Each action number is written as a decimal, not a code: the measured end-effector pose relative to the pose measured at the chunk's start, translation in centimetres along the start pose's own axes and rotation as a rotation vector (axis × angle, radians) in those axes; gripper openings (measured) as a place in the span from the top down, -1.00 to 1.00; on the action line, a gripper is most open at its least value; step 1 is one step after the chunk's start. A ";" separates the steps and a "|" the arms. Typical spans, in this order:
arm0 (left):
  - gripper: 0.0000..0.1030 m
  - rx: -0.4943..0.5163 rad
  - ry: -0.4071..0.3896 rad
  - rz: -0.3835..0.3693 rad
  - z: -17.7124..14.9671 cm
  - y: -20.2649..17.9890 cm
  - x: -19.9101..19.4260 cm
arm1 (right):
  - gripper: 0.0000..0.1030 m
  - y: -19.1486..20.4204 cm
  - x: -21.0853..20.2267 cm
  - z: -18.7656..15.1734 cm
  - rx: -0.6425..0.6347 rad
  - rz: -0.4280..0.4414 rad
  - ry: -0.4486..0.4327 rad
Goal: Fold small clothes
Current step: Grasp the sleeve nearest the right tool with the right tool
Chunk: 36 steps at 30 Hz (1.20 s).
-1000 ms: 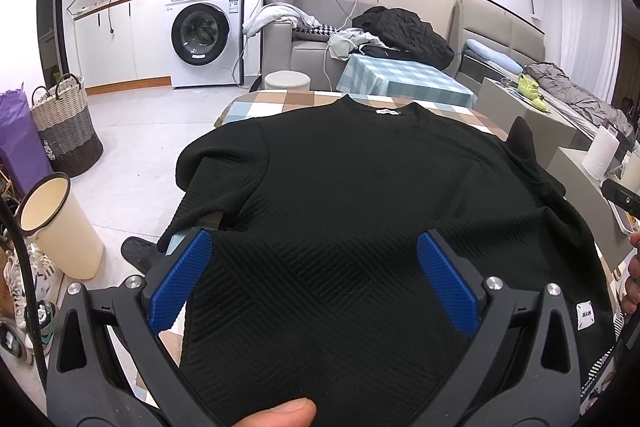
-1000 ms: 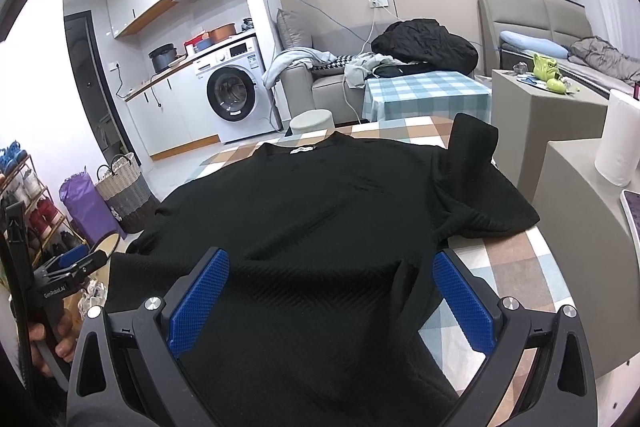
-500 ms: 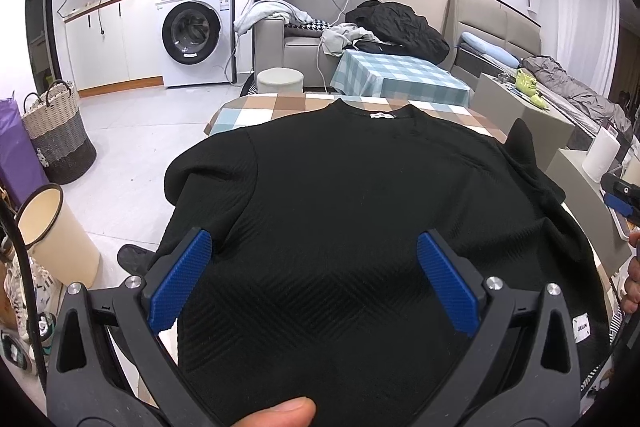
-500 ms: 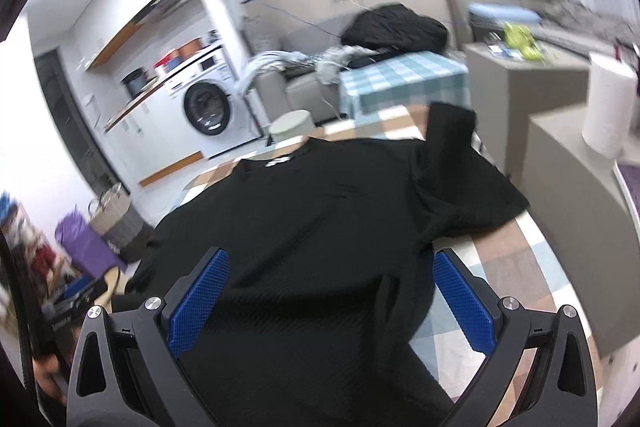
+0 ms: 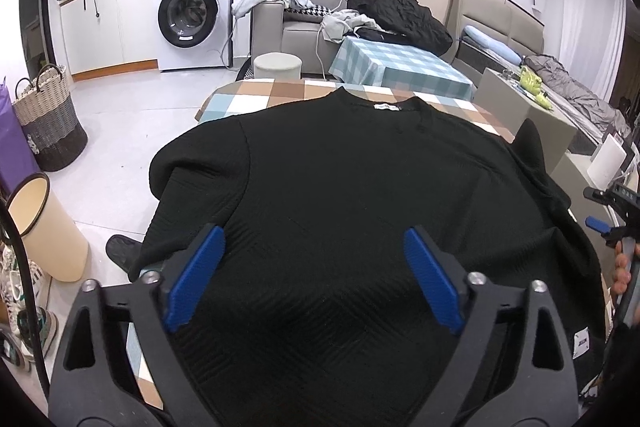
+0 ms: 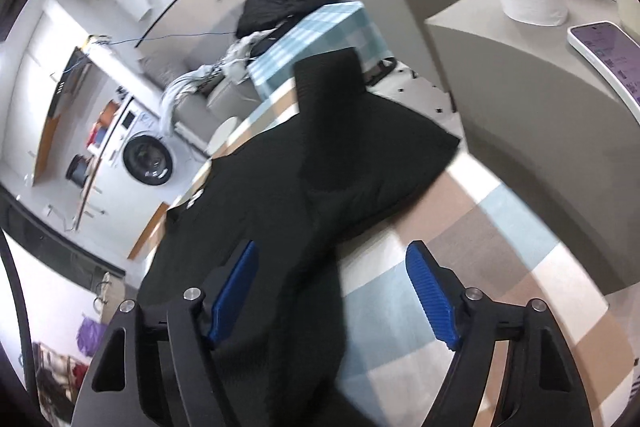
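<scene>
Black sweater spread on the checked table, both tools closing in over its near half.

The black sweater (image 5: 352, 195) lies flat on the table (image 5: 280, 93), collar at the far edge and hem toward the person, so its long axis runs straight away from both tools. The left tool (image 5: 314, 279) hangs over the lower body of the garment, its jaws apart and closing, with only flat cloth beneath and nothing pinched. The right tool (image 6: 332, 297) sits at the sweater's right side edge, rolled over, its jaws also apart and closing; the side seam runs up between the pads but they do not press it yet. The right sleeve (image 6: 352, 131) is bunched and angled outward ahead of that tool, so the right hand looks nearer to the first fold.
</scene>
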<state>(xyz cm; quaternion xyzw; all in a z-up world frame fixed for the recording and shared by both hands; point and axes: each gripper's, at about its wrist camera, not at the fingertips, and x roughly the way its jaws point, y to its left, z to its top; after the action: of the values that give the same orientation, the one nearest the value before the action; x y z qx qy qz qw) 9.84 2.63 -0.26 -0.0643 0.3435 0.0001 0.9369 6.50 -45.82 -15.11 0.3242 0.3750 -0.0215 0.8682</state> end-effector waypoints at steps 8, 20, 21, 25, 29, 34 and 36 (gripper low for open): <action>-0.73 -0.014 0.021 0.010 0.3 0.2 2.1 | -0.33 -3.7 3.6 2.8 0.133 -0.031 0.036; -0.74 -0.009 0.046 0.017 0.0 0.5 3.8 | 0.04 -4.4 5.8 4.8 0.125 -0.094 -0.020; -0.74 -0.009 0.046 0.018 0.1 0.5 3.8 | 0.31 -4.5 6.4 5.2 0.121 -0.118 -0.027; -0.74 -0.008 0.044 0.019 0.0 0.5 4.0 | 0.90 -5.1 6.7 5.5 0.137 -0.162 -0.038; -0.74 -0.004 0.046 0.017 0.0 0.5 4.2 | 0.91 -5.2 4.3 5.0 0.111 -0.182 -0.094; -0.74 0.010 0.052 0.010 -0.3 0.1 4.6 | 0.91 -6.4 1.7 4.1 0.127 -0.172 -0.117; -0.74 0.015 0.052 0.000 -0.4 -0.2 4.4 | 0.91 -6.8 1.3 3.9 0.147 -0.163 -0.125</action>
<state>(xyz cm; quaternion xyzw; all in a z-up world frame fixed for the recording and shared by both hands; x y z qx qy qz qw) 12.97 2.15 -3.41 -0.0573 0.3678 -0.0040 0.9281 7.98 -53.18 -17.75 0.3534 0.3425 -0.1398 0.8592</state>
